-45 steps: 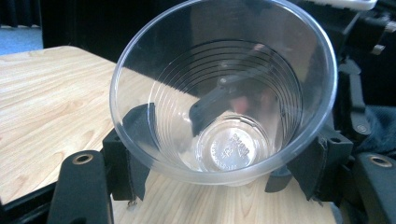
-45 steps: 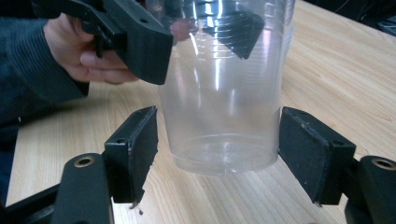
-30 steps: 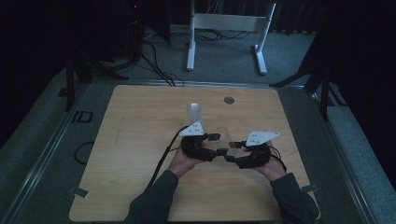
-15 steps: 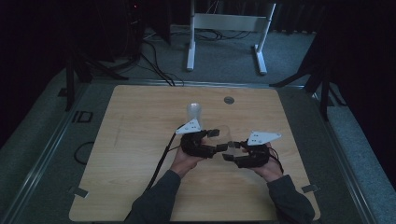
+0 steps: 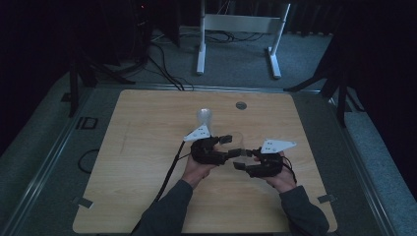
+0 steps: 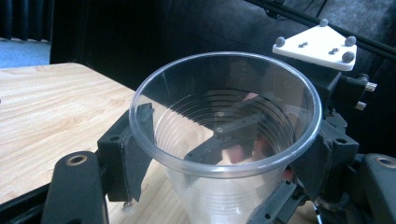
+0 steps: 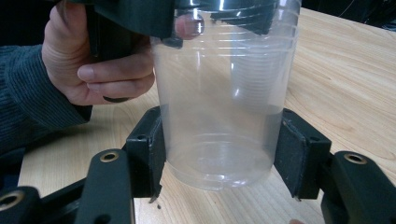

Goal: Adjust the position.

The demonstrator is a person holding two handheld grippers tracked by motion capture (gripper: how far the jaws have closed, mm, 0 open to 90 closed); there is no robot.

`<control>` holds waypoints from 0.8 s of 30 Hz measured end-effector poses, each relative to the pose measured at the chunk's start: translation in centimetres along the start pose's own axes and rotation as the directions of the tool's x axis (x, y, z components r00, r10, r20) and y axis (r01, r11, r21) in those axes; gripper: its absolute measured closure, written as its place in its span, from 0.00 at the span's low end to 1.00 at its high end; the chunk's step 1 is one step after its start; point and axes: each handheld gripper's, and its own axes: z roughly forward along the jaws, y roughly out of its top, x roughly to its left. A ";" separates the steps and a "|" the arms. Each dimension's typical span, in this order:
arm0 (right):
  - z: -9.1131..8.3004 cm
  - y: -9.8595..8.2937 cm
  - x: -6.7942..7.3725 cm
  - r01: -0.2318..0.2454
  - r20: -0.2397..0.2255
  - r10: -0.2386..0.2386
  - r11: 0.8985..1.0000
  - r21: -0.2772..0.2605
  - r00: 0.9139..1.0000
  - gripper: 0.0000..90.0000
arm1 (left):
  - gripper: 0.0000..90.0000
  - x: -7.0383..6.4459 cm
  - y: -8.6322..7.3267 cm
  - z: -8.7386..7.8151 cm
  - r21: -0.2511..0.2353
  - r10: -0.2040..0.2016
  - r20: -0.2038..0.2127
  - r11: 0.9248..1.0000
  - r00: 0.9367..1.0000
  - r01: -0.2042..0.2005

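A clear ribbed plastic cup (image 6: 224, 116) sits between the jaws of my left gripper (image 6: 226, 149), which is shut on it just under the rim. From the opposite side my right gripper (image 7: 222, 154) is shut on the lower part of the same cup (image 7: 224, 93), with both pads against its wall. In the high view the two grippers meet at mid-table: the left gripper (image 5: 230, 146), the right gripper (image 5: 239, 159) and the faint cup (image 5: 237, 143) between them. The cup's base hangs just above the wood.
Another clear cup (image 5: 204, 118) stands upright behind the left gripper. A round grey grommet (image 5: 240, 105) lies near the far edge of the wooden table (image 5: 137, 147). Black cables trail from the left gripper over the front edge. A white frame (image 5: 236, 29) stands on the floor beyond.
The two hands have drawn together. The right gripper has moved left to the cup held by the left gripper and now has its jaws around the cup's lower part.
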 end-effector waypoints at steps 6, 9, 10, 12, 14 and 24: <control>0.1 0.3 0.2 0.032 0.021 -0.033 0.999 0.039 0.999 0.37 | 0.32 -0.1 0.0 -0.1 0.027 0.035 -0.018 0.999 0.999 -0.034; 0.2 0.5 0.4 0.048 0.037 -0.049 0.998 0.048 0.998 0.36 | 0.32 -0.2 0.0 -0.1 0.053 0.059 -0.039 0.997 0.997 -0.057; 0.2 0.5 0.4 0.048 0.037 -0.049 0.998 0.048 0.998 0.36 | 0.32 -0.2 0.0 -0.1 0.053 0.059 -0.039 0.997 0.997 -0.057; 0.4 0.6 0.5 0.056 0.046 -0.059 0.997 0.061 0.997 0.37 | 0.32 -0.5 -0.1 0.0 0.092 0.099 -0.061 0.991 0.993 -0.093; 0.5 0.6 0.5 0.057 0.049 -0.060 0.996 0.067 0.997 0.39 | 0.32 -0.7 -0.1 0.2 0.112 0.121 -0.070 0.987 0.990 -0.113; 0.8 0.3 0.6 0.050 0.055 -0.053 0.997 0.057 0.997 0.47 | 0.30 -1.1 -0.1 0.4 0.126 0.151 -0.091 0.982 0.984 -0.139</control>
